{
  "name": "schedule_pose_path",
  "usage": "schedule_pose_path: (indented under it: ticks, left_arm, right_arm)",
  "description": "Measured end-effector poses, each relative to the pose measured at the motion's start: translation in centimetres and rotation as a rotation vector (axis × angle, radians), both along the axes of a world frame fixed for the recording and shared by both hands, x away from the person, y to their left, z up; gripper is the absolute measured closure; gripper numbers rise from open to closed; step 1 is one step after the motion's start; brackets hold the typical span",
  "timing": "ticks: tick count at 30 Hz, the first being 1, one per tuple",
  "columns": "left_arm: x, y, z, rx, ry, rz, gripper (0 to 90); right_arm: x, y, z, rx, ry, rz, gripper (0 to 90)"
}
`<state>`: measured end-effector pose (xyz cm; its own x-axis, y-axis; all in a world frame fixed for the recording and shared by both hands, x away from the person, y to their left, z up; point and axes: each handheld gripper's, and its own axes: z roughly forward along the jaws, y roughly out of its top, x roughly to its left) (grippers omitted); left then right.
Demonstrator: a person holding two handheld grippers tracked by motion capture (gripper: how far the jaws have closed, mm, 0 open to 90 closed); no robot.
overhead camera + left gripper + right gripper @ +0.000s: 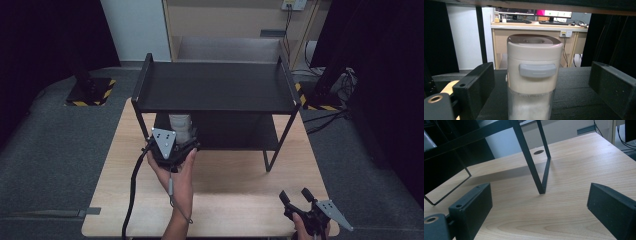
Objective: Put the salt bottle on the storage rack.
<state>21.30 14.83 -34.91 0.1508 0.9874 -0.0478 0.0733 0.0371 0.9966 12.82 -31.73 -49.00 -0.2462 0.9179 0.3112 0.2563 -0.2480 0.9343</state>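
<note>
A beige-lidded jar (pixel 534 75) with a clear body and white contents stands upright on the lower shelf (pixel 574 95) of a black rack. From above, the jar (pixel 180 122) peeks out under the front left edge of the top shelf (pixel 215 85). My left gripper (pixel 178 142) is open and level at the shelf, with the jar between its fingers (pixel 474 85); a gap shows on both sides. My right gripper (pixel 294 194) is open and holds nothing, low over the wooden table (pixel 240 180) near its front right corner.
The rack's front right leg (pixel 541 182) stands on the table just ahead of my right gripper. Grey floor surrounds the table, with black stands and cables at the back left and right. A desk with monitors stands behind the rack.
</note>
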Motion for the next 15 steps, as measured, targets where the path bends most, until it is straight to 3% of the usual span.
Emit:
schedule_pose_path:
  ticks: [9, 13, 15]
  left_arm:
    - [-2.4, 0.5, -1.1, 0.008, -0.019, -0.009, 5.5]
    - [-4.7, 1.5, -2.8, -0.002, -0.046, -0.016, 5.9]
    - [-5.1, 1.7, -3.0, -0.003, -0.041, -0.021, 6.1]
  right_arm:
    - [-0.4, 0.2, 0.0, 0.002, -0.016, 0.008, 6.3]
    - [-0.8, 0.3, 0.0, 0.003, -0.023, 0.008, 6.3]
    - [-0.8, 0.4, 0.0, 0.001, -0.026, 0.009, 6.3]
